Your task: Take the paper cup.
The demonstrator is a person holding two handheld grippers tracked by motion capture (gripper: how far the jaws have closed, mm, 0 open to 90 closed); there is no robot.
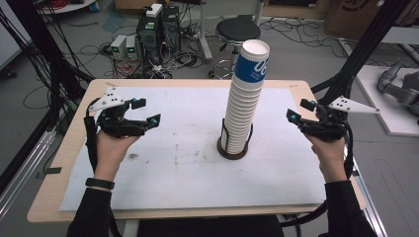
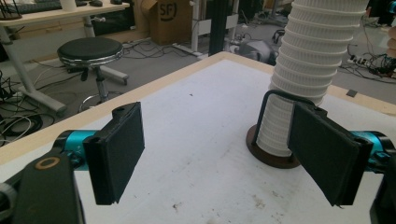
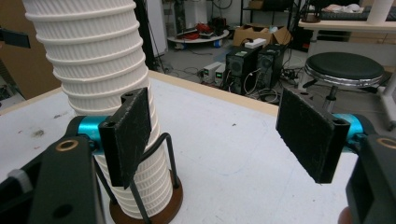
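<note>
your left gripper sits at the frame's left and your right gripper at its right, both with jaws spread and holding nothing. the cup stack stands upright in its holder at centre right, well apart from both.

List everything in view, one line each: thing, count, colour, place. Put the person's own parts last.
cup stack: one, white, top cup with blue band, right of table centre, in the holder
holder: one, brown round base with black wire uprights, on the mat
mat: one, white, stained, covers most of the table
table: one, light wood, centre
stool: one, black seat, beyond the table
computers: two, black towers, floor beyond the table
left gripper: one, black with teal, jaws open, holding nothing, left of the stack
right gripper: one, black with teal, jaws open, holding nothing, right of the stack
hands: two, black sleeves, bottom edge
</note>
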